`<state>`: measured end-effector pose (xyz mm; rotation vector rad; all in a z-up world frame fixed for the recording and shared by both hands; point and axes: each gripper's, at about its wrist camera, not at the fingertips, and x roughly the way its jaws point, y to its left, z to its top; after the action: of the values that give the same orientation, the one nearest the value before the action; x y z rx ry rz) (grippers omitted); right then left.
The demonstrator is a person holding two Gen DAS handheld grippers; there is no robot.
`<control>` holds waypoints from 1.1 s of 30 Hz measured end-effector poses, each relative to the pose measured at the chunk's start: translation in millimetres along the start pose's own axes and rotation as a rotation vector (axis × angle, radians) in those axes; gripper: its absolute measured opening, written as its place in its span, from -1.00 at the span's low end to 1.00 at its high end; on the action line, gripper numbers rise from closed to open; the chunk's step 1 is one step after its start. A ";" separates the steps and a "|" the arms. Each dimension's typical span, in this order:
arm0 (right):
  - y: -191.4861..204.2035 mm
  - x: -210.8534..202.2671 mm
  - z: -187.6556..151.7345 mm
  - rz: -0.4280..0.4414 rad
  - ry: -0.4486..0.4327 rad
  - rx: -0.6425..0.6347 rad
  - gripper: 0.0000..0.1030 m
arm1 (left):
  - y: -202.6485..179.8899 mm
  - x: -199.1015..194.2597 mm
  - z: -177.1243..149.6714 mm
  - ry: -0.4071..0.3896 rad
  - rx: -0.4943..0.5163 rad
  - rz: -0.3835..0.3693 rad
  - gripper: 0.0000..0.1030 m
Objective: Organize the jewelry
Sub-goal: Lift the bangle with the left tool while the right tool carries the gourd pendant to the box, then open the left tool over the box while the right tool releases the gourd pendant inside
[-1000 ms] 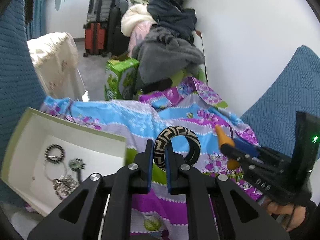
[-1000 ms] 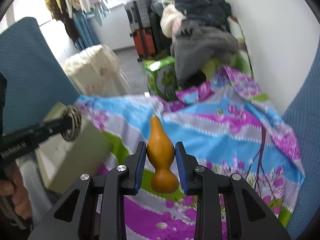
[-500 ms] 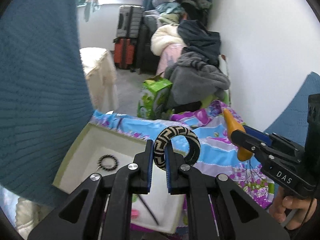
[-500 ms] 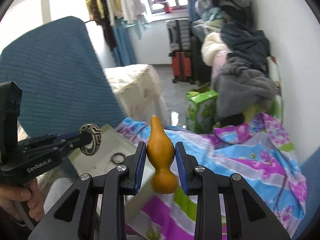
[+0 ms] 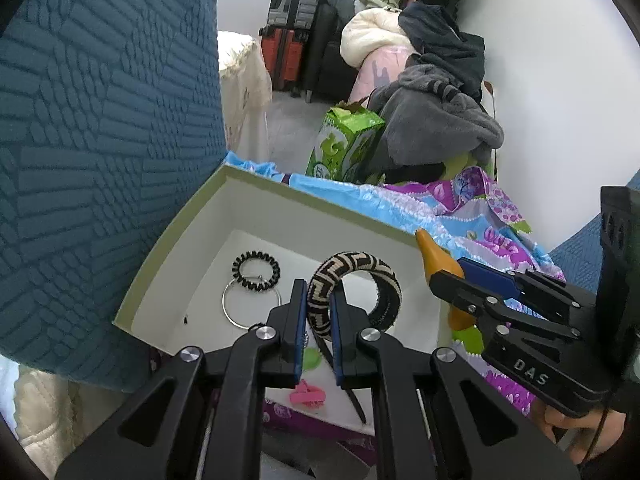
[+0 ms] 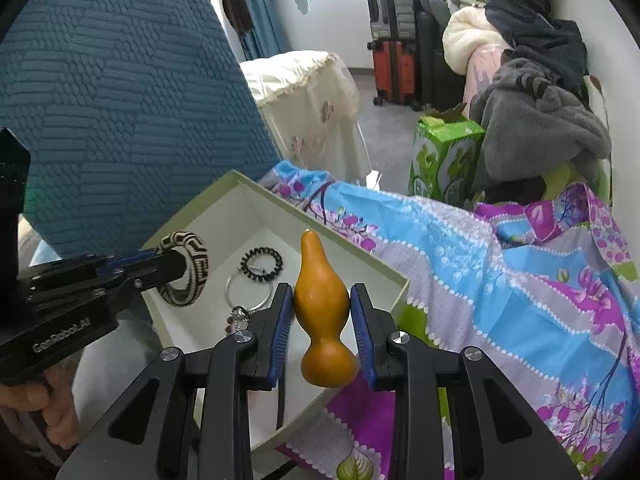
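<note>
My left gripper [image 5: 318, 322] is shut on a black-and-cream woven bangle [image 5: 356, 276] and holds it above the open white box [image 5: 192, 216]. It also shows in the right wrist view [image 6: 182, 264] with the bangle [image 6: 188, 272]. My right gripper [image 6: 322, 320] is shut on an orange gourd pendant [image 6: 322, 308] over the box's right rim [image 6: 394, 284]; the gourd also shows in the left wrist view [image 5: 434, 258]. In the box lie a black coil hair tie [image 5: 256, 266], a thin metal ring [image 5: 240, 304], a pink clip [image 5: 308, 394] and a dark stick [image 5: 352, 392].
The box sits on a flowered blue and purple sheet [image 6: 500, 264]. A blue knitted cushion [image 5: 92, 140] stands close on the left. A green carton [image 5: 344, 144], a heap of clothes [image 5: 436, 120] and suitcases [image 5: 292, 24] lie beyond. A white wall [image 5: 560, 80] is on the right.
Both grippers have moved left and over the white box, still holding the bangle and the gourd. The box now lies right under the bangle and more of its contents show.
</note>
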<state>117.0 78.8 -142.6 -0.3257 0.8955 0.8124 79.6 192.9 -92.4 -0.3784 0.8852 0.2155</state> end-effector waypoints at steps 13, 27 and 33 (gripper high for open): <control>-5.3 -32.6 13.8 -0.006 -0.056 0.029 -0.35 | -9.3 -34.8 8.9 -0.045 0.007 0.011 -0.05; 11.0 -163.8 39.1 -0.019 -0.311 -0.020 0.03 | -31.3 -131.9 26.8 -0.223 0.035 0.082 0.64; 21.9 -195.9 32.8 -0.027 -0.378 -0.033 0.45 | -39.7 -165.2 13.8 -0.301 0.050 0.138 0.99</control>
<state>48.7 16.3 34.4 -0.2026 0.5241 0.8304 0.8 157.7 54.6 -0.2303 0.6192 0.3671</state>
